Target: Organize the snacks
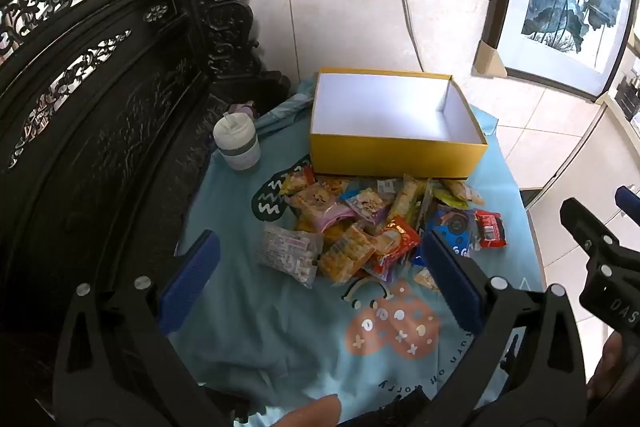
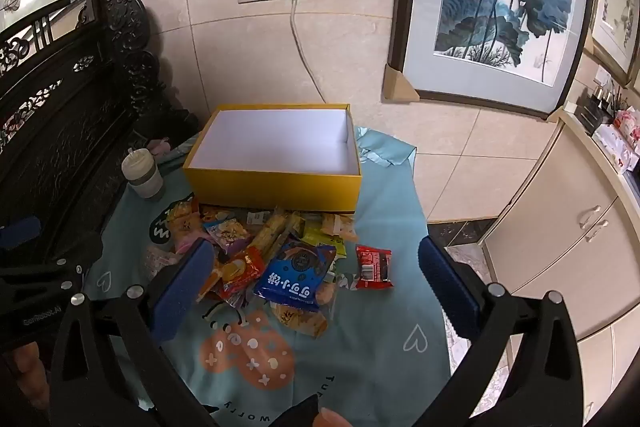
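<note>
Snacks [image 2: 272, 255] heaped loose near side of yellow box [image 2: 276, 183]. Left tool [image 1: 320, 279], right tool [image 2: 316, 287]: spread, empty. Risk: overlapping slippery wrappers, 2 grabbed together or dropped.

A small table draped in a light blue printed cloth [image 1: 248, 307] carries an open yellow box [image 1: 396, 147], a heap of snack packets [image 1: 372, 223] just before it, a lidded cup [image 1: 237, 145], and perhaps a folded umbrella behind.
</note>
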`<action>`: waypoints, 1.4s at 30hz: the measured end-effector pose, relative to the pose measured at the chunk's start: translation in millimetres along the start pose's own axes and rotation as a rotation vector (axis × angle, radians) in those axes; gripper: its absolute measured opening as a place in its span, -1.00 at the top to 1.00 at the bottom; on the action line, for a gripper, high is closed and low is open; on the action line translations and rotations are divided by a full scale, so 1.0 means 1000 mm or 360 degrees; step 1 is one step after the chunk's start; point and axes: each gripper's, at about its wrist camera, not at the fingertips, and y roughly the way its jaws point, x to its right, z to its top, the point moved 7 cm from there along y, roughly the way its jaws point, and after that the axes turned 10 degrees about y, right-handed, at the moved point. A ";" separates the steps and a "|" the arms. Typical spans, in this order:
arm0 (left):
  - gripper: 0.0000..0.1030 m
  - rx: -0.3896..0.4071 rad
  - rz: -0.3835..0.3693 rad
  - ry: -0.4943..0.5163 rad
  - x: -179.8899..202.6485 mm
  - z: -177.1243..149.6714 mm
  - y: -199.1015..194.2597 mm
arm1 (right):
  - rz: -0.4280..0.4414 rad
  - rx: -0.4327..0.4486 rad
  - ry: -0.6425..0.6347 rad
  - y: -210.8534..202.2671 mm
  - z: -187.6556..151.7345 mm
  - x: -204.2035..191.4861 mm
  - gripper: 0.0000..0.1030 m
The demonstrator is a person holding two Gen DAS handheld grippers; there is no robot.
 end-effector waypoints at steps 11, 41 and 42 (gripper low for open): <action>-0.96 0.0005 0.0015 0.0012 0.003 0.000 -0.001 | -0.0009 0.0004 -0.0006 0.000 0.001 0.001 -0.97; -0.96 0.0003 -0.0002 -0.0003 0.001 -0.001 0.003 | -0.0009 -0.0005 -0.0007 0.001 -0.003 0.001 -0.97; -0.96 0.0004 -0.0003 -0.0003 0.001 -0.001 0.003 | -0.0009 -0.0006 -0.0007 0.000 -0.003 0.000 -0.97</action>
